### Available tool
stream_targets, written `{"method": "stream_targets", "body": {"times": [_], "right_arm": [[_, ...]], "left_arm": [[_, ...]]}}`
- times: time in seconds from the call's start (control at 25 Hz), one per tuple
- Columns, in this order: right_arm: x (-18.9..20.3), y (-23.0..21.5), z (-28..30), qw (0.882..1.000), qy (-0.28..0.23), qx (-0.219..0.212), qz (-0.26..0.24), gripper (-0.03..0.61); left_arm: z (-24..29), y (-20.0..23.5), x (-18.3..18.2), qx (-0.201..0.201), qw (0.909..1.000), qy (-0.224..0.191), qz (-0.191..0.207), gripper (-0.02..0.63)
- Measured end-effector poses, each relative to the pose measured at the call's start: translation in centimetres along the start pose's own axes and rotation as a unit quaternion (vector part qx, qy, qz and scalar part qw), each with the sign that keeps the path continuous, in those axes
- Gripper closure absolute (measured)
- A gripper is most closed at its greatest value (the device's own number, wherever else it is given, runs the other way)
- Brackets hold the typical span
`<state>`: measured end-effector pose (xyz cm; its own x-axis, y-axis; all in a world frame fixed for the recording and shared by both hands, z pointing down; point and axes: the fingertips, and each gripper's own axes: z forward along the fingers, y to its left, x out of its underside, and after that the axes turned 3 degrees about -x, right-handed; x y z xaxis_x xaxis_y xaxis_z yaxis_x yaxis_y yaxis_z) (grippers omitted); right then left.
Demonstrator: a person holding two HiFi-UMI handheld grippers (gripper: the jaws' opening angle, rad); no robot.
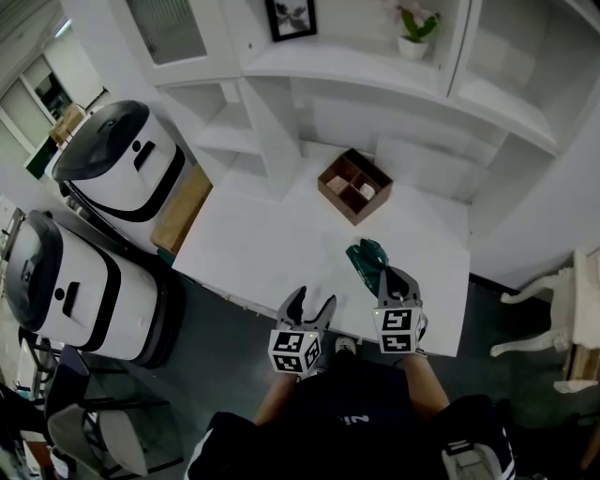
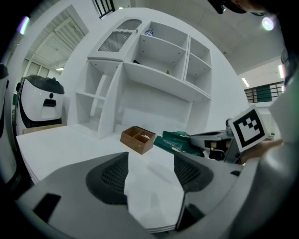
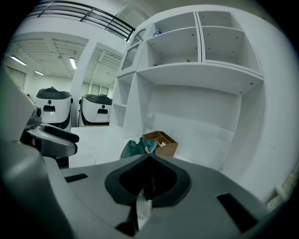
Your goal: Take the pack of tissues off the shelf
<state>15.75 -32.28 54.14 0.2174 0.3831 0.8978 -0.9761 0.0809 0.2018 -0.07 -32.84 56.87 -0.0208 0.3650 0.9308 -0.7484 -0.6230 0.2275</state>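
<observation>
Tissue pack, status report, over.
Right tongs shut on tissue pack, off the shelf, over table. Left tongs open, empty. Wooden box beyond, not blocking.

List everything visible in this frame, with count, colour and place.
pack: 1, green, pinched by the right gripper over the table
box: 1, brown, compartmented, on the table beyond the pack
table: 1, white, in front of the shelf
shelf: 1, white, behind the table
plant: 1, green in a white pot, upper shelf
picture: 1, black frame, upper shelf
machines: 2, white and black, left of the table
chair: 1, white, right
left gripper: grey, fingers apart, empty
right gripper: grey, fingers shut on the pack
</observation>
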Motion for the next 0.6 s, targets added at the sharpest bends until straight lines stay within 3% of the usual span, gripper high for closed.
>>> {"method": "stream_targets", "body": {"times": [0.32, 0.48, 0.6], "right_arm": [[0.05, 0.71, -0.03, 1.0, -0.003, -0.015, 0.003, 0.569], [0.06, 0.92, -0.03, 1.0, -0.005, -0.017, -0.002, 0.569], [0.18, 0.93, 0.04, 1.0, -0.002, -0.016, -0.003, 0.569]], "left_arm": [[0.1, -0.49, -0.14, 0.01, 0.9999, 0.0, 0.007, 0.467], [0.16, -0.28, -0.16, 0.008, 1.0, -0.001, 0.003, 0.595], [0.3, -0.53, 0.05, 0.02, 0.9998, 0.004, -0.006, 0.609]]}}
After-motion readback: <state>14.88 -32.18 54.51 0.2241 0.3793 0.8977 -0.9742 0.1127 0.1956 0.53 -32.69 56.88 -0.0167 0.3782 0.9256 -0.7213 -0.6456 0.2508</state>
